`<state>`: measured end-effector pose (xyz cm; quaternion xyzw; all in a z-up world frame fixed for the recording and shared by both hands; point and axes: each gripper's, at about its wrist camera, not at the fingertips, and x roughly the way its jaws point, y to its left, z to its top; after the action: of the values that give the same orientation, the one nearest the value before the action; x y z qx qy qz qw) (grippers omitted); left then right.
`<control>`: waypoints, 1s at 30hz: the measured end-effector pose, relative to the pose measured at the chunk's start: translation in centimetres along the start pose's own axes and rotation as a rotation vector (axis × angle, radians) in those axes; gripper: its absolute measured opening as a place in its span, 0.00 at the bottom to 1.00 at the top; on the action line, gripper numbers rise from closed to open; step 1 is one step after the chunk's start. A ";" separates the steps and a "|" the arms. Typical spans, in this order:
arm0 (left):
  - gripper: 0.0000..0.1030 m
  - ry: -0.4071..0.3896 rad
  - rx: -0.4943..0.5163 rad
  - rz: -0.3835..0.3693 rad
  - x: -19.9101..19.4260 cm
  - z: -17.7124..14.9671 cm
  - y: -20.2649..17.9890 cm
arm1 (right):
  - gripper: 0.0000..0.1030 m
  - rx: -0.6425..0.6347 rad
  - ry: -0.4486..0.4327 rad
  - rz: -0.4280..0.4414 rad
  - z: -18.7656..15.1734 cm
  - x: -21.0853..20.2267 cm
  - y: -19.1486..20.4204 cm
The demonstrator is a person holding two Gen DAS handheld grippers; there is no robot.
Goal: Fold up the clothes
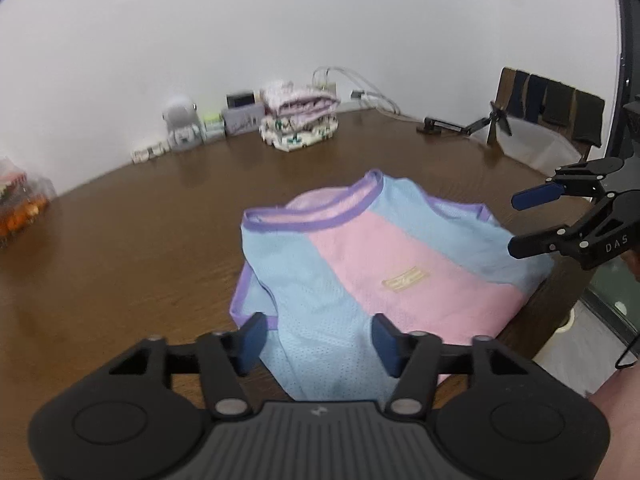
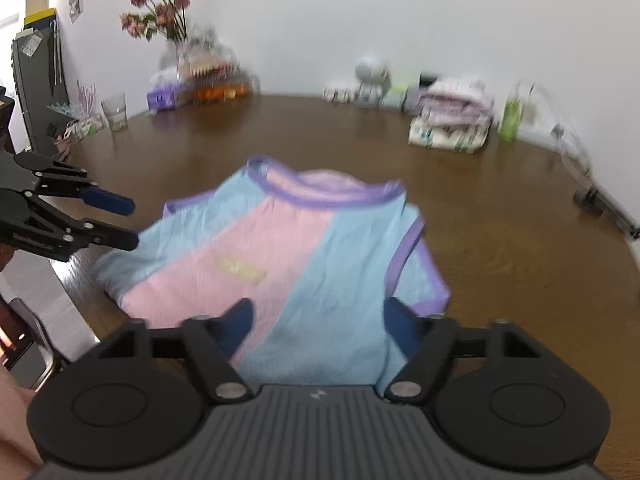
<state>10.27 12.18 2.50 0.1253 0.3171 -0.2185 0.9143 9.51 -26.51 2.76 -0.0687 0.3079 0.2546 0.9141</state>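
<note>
Pink-and-blue mesh shirt w/ purple trim point(image 1: 360, 264) lies flat at near table point(image 1: 120, 248) edge, hem overhanging, prob. for easy pinch. Left claw point(image 1: 316, 340) apart, empty, above hem; right claw point(image 2: 316, 328) same. "DAS" on right claw body. Shirt's tan patch unreadable.

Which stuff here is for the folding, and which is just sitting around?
For the folding: pink and blue shirt, left gripper, right gripper.

Just sitting around: folded clothes pile, glass, flowers, green bottle, white toy figure.
</note>
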 end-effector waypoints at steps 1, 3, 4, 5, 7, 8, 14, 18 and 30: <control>0.64 -0.004 0.006 0.002 -0.4 -0.1 -0.1 | 0.78 -0.003 0.001 -0.008 -0.1 -0.4 0.0; 0.73 0.001 0.016 0.008 -1.1 -0.6 -0.5 | 0.80 -0.003 0.010 -0.023 -0.5 -1.0 -0.1; 0.74 0.006 0.019 0.013 -1.3 -1.0 -0.6 | 0.80 0.000 0.017 -0.031 -0.8 -1.3 -0.2; 0.75 0.010 0.022 0.018 -1.6 -1.3 -0.8 | 0.80 0.003 0.024 -0.039 -1.2 -1.5 -0.2; 0.75 0.025 0.016 0.019 -2.0 -2.2 -1.0 | 0.80 0.011 0.037 -0.052 -2.0 -2.0 -0.3; 0.75 0.031 0.011 0.016 -2.2 -2.6 -1.2 | 0.80 0.014 0.041 -0.059 -2.4 -2.3 -0.2; 0.70 0.057 0.019 0.022 -2.1 -4.3 -1.7 | 0.80 -0.008 0.052 -0.090 -4.9 -3.0 0.4; 0.64 0.068 0.047 0.024 -1.9 -4.4 -2.1 | 0.73 -0.132 0.052 -0.102 -5.5 -2.5 1.4; 0.37 0.116 0.084 0.012 -0.4 -4.7 -2.4 | 0.47 -0.164 0.086 -0.033 -5.2 -1.6 0.7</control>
<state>6.38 11.93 -1.05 0.1777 0.3593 -0.2186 0.8897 5.28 -28.04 -0.45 -0.1594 0.3239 0.2608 0.8954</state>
